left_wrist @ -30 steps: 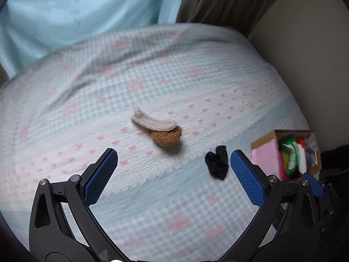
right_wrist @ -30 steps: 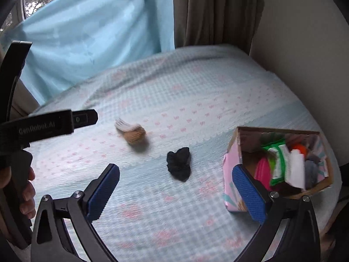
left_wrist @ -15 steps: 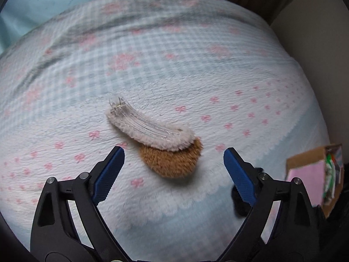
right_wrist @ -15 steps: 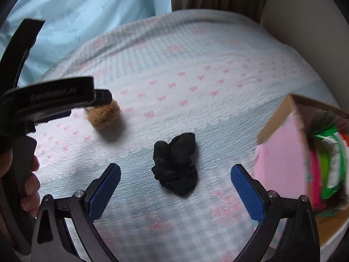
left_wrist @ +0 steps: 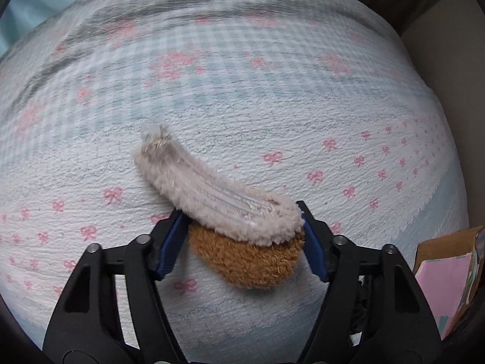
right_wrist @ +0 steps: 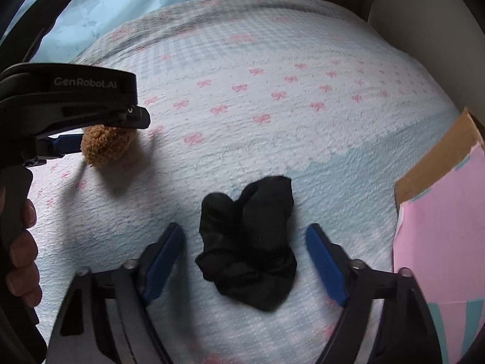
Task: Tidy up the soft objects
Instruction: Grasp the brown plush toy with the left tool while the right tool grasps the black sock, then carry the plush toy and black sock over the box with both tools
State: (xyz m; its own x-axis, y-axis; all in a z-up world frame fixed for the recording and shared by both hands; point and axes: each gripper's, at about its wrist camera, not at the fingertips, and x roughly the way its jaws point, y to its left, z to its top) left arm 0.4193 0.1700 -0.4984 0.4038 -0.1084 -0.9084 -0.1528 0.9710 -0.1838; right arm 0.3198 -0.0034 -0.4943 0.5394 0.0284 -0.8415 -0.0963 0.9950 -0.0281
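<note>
A fuzzy bundle lies on the bed: a beige fluffy strip (left_wrist: 212, 194) with a clear plastic spine rests on a brown fuzzy ball (left_wrist: 248, 261). My left gripper (left_wrist: 241, 239) straddles the bundle's near end. Its jaws are closing, and the blue pads (left_wrist: 169, 242) have just reached the fluff on both sides. A crumpled black sock (right_wrist: 251, 242) lies between the pads of my right gripper (right_wrist: 245, 257). Those jaws are closing too, with a gap on each side of the sock. The right wrist view shows the brown ball (right_wrist: 106, 145) under the left tool's housing (right_wrist: 75, 91).
The bedspread (left_wrist: 272, 91) is pale blue-and-white check with pink bows. A cardboard box with a pink side (right_wrist: 439, 227) stands at the right, also at the edge of the left wrist view (left_wrist: 445, 276). A person's hand (right_wrist: 21, 242) holds the left tool. Curtains hang behind.
Both grippers have sunk toward the bed and closed in, the left over the fuzzy bundle, the right over the black sock. Both pairs of jaws have narrowed from wide open.
</note>
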